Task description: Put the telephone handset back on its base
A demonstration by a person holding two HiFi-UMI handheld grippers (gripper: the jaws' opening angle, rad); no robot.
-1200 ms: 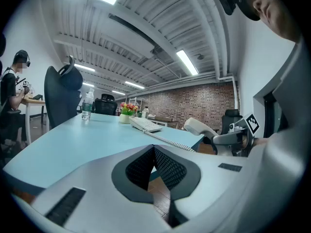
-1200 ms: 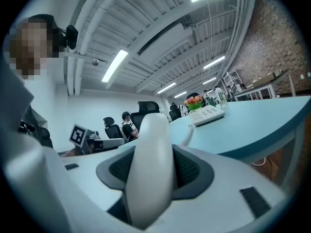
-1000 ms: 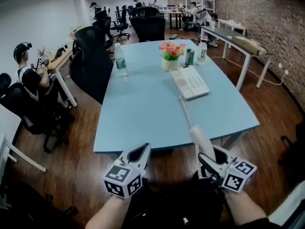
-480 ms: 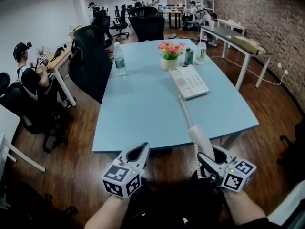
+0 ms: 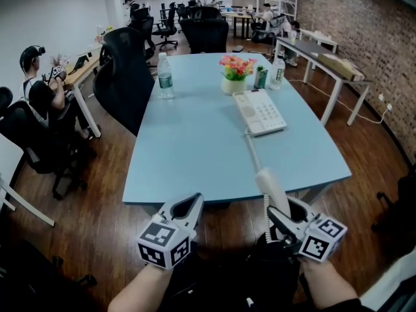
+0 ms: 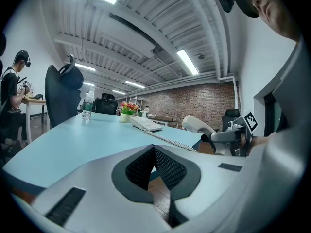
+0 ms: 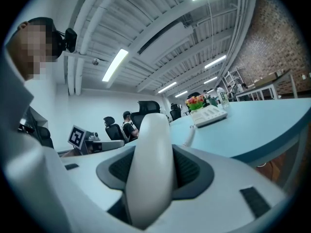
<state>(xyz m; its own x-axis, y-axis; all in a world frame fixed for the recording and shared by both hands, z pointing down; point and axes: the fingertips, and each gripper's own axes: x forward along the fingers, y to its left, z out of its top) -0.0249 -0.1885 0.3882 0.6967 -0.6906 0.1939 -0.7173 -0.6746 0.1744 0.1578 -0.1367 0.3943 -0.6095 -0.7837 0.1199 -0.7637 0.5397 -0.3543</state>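
**Head view.** The right gripper (image 5: 284,214) is clamped on the lower end of the white handset (image 5: 269,186). The handset tilts up and forward, with its upper end at the near edge of the blue table (image 5: 188,155). A coiled cord (image 5: 250,149) runs from it across the table to the base (image 5: 260,112). The base lies well apart from the handset, toward the far end of the table, near the flowers (image 5: 235,70); its cradle appears empty. A bottle (image 5: 165,77) stands further left. The left gripper (image 5: 190,202) is held below the table edge, clear of everything.

**Left gripper view.** The jaws meet at their tips with nothing between them. Beyond them lie the table, the cord and the distant base (image 6: 146,124), with the handset (image 6: 198,124) raised at right in the other gripper.

**Right gripper view.** The handset (image 7: 148,169) fills the gap between the jaws, and both pads press on its sides, so the jaws stand fairly wide around it. The base (image 7: 210,115) shows far ahead.

**Progress.** The handset is gripped but not yet returned. By judgement, what remains is to carry it forward to the base, line it up over the cradle, lower it and release it.
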